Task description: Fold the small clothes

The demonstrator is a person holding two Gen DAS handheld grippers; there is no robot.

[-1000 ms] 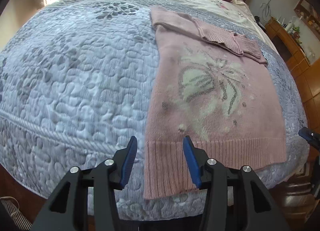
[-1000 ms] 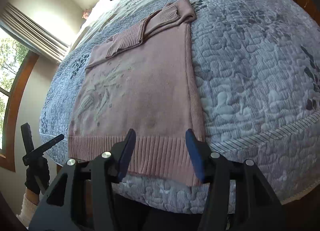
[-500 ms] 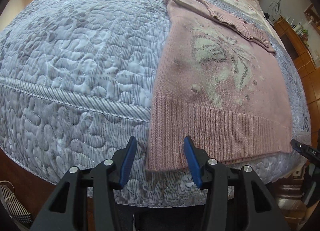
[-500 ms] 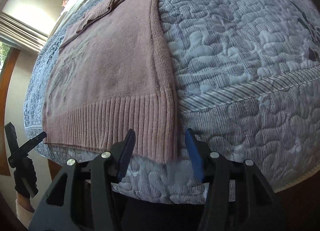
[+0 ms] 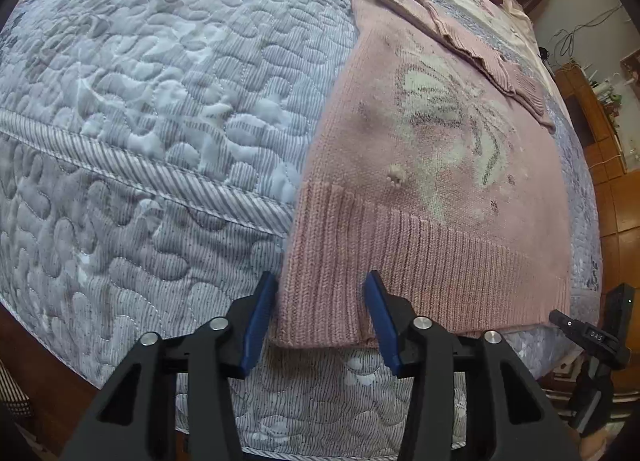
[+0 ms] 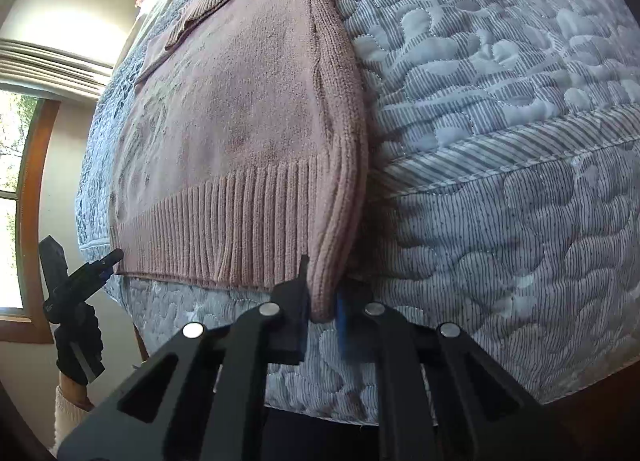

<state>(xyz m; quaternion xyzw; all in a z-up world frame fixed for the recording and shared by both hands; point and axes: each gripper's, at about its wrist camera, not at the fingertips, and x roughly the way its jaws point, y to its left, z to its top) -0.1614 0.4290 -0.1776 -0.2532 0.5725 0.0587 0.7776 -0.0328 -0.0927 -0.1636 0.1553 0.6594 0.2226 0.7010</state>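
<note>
Left wrist view: A pink knitted sweater (image 5: 432, 165) lay flat on a bed (image 5: 160, 109) covered by a grey-blue quilted bedspread stitched in rounded pebble shapes, with a diagonally striped piping band along the mattress edge. The sweater carried a pale butterfly-like motif on its front, a small fuzzy bobble below it, and a deep ribbed hem that hung just over the bed edge. One sleeve was folded across the top towards 1 o'clock. The left tool (image 5: 320, 317) stood with its blue-padded fingers apart, bracketing the hem's left corner without closing on it; the left pad sat just beside the side edge of the knit. At 4 o'clock the other black tool was partly visible near the hem's far corner. Dark red and grey garments lay at the far end of the bed at 1 o'clock.

Right wrist view: The right tool (image 6: 322, 309) was clamped together on the sweater's (image 6: 248, 109) right hem corner, the ribbed fabric bunched into vertical folds between the black fingers. The side seam rose as a thick rolled ridge towards 12 o'clock. The quilted bed (image 6: 500, 81) filled the right half. At 9 o'clock a black-gloved hand (image 6: 78, 345) held the left tool (image 6: 108, 261) near the opposite hem corner, before a wood-framed window.
</note>
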